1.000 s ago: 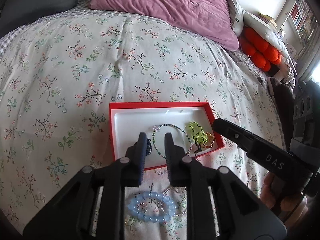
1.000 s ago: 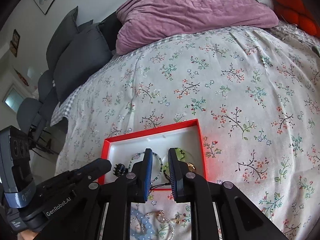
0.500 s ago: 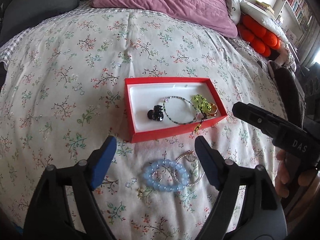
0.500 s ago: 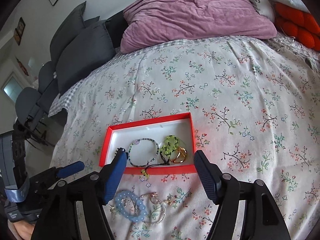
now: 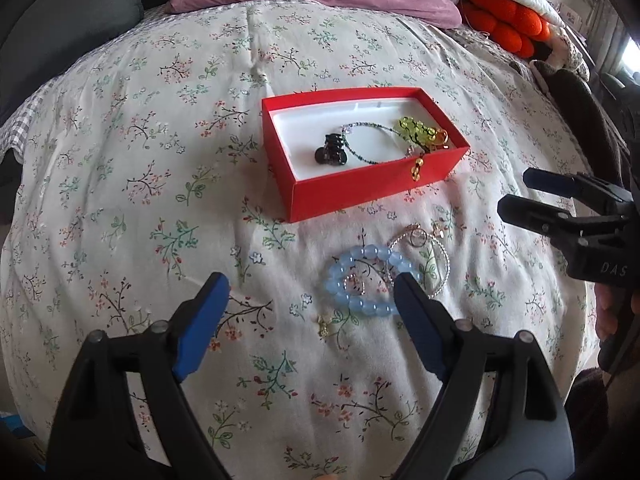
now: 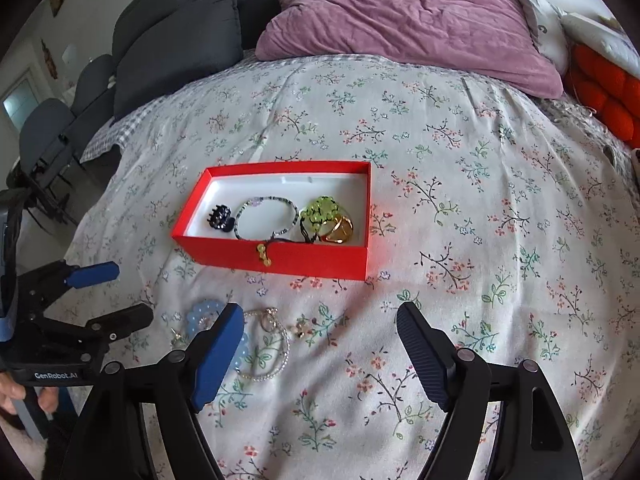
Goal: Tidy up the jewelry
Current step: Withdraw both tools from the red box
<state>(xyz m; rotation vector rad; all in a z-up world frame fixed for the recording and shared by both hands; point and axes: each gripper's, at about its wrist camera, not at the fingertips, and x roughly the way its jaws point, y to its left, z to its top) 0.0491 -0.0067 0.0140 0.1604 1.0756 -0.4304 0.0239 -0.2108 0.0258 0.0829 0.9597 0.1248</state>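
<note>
A red box (image 5: 376,188) (image 6: 276,260) with a white inside lies on the floral bedspread. In it are a black hair claw (image 5: 330,151) (image 6: 219,217), a dark beaded bracelet (image 6: 266,218), a yellow-green beaded piece (image 5: 416,132) (image 6: 318,210) and a gold ring (image 6: 339,232). In front of the box lie a pale blue bead bracelet (image 5: 362,280) (image 6: 200,316), a thin pearl chain (image 5: 430,252) (image 6: 270,344) and small charms. My left gripper (image 5: 310,292) is open and empty just before the blue bracelet. My right gripper (image 6: 320,320) is open and empty beside the chain.
A mauve pillow (image 6: 400,20) and grey cushions (image 6: 172,48) lie at the head of the bed. An orange cushion (image 5: 508,24) sits at the far right. A small gold charm (image 5: 323,325) lies near the blue bracelet.
Both grippers went from nearly shut to wide open and pulled back from the box, toward the loose jewelry in front of it. Nothing was picked up.
</note>
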